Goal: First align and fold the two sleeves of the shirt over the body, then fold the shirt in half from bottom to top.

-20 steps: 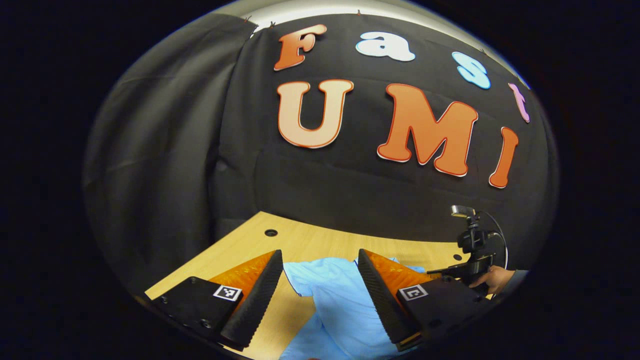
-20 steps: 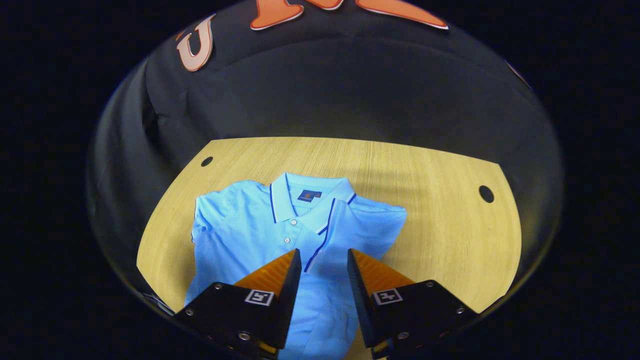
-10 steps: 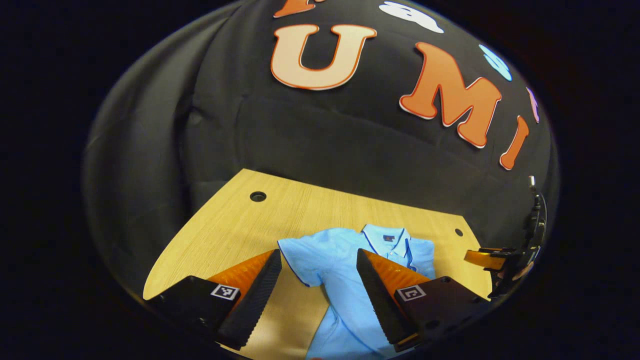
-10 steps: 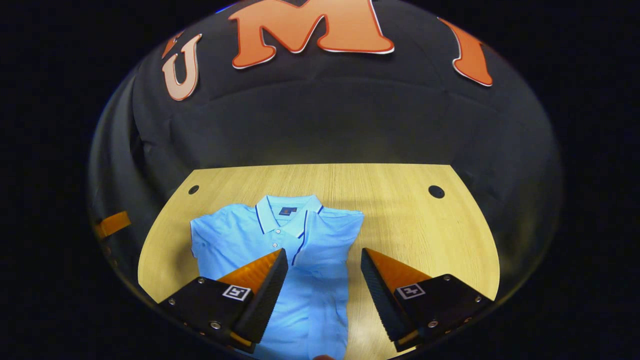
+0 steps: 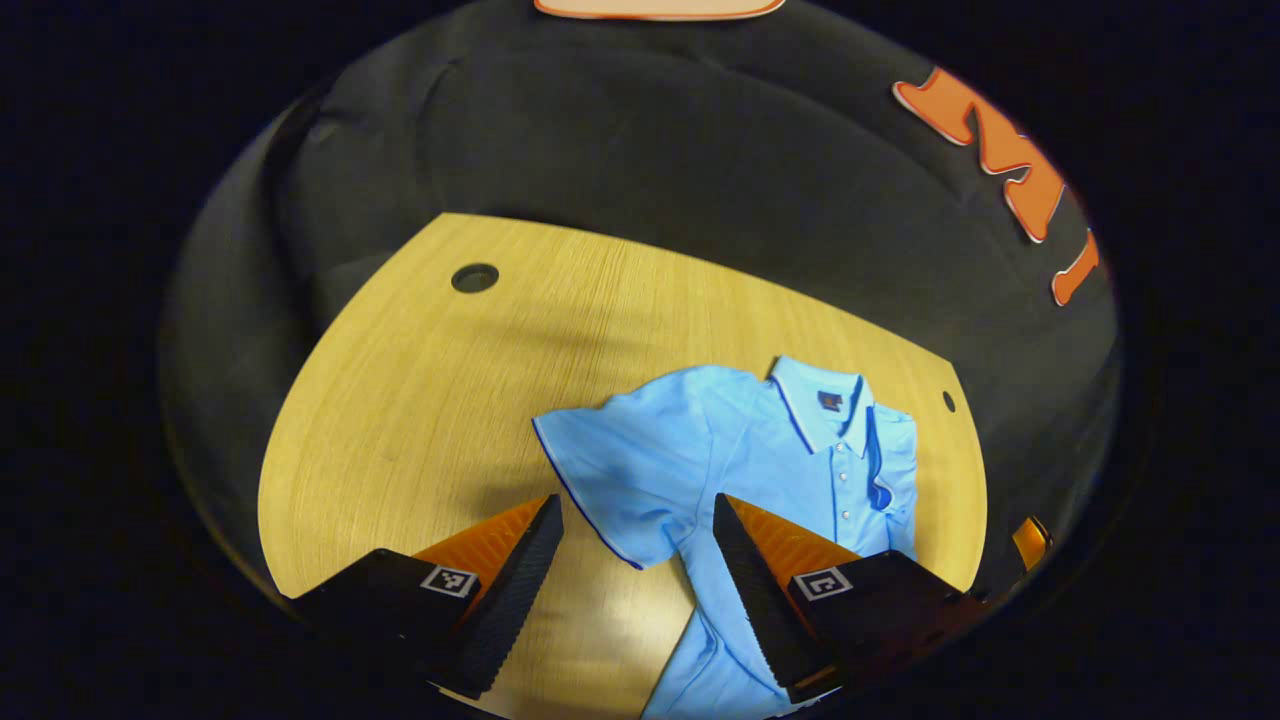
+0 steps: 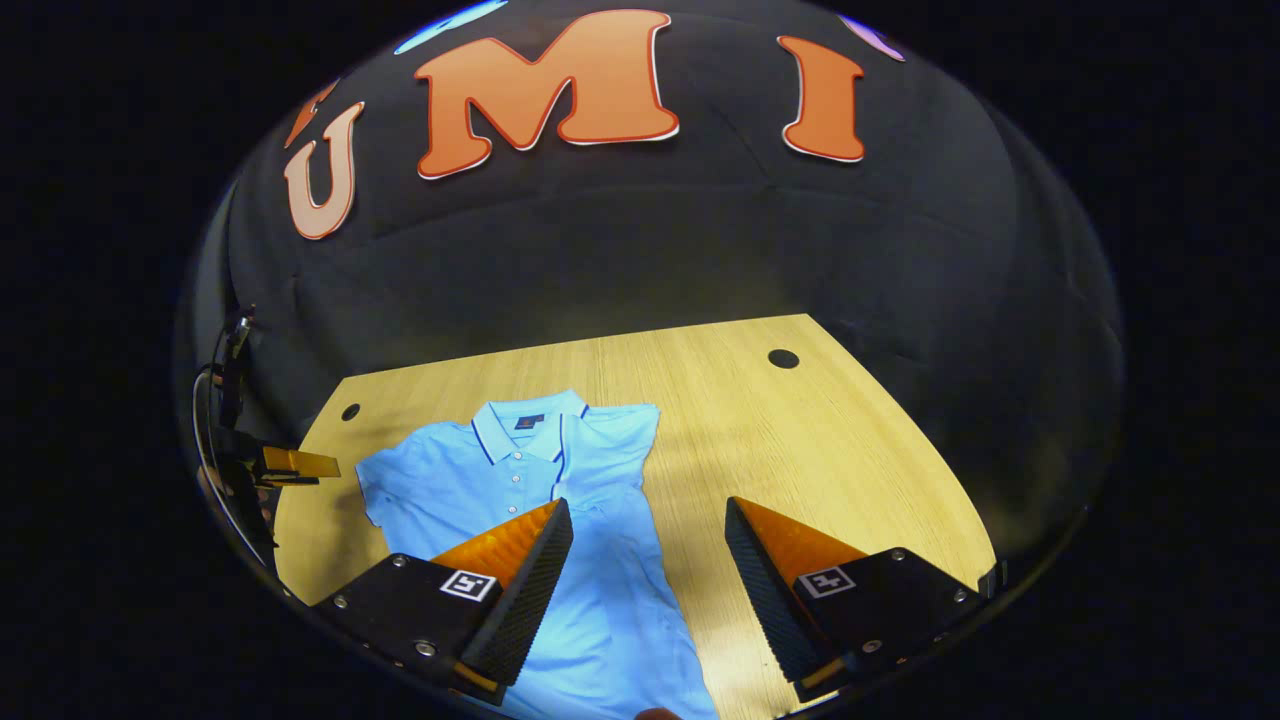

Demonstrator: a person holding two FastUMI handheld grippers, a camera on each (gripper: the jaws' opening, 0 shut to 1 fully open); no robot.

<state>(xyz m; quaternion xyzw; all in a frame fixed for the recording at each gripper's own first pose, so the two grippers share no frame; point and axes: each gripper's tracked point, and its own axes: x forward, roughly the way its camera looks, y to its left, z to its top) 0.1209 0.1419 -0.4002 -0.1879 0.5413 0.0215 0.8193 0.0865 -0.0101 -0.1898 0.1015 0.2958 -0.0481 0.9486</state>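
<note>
A light blue polo shirt (image 5: 760, 460) lies face up on the wooden table (image 5: 420, 400), collar toward the far wall. One sleeve (image 5: 600, 470) is spread out flat, and my left gripper (image 5: 638, 502) hangs open just above it. The other sleeve (image 6: 605, 445) is folded over the body. My right gripper (image 6: 650, 505) stands open over the shirt's right edge and holds nothing. The left gripper (image 6: 285, 463) also shows at the far left of the right gripper view, with a hand behind it. A bit of the right gripper (image 5: 1030, 540) peeks in at the lower right of the left gripper view.
The table has small round holes near its far corners (image 5: 475, 277) (image 6: 783, 358). Bare wood lies left of the shirt (image 5: 400, 450) and right of it (image 6: 820, 450). Black cloth walls close in the back and both sides.
The right gripper has opened wider, let go of the folded sleeve and drawn back to the right. The left gripper has tipped down and moved in over the spread sleeve.
</note>
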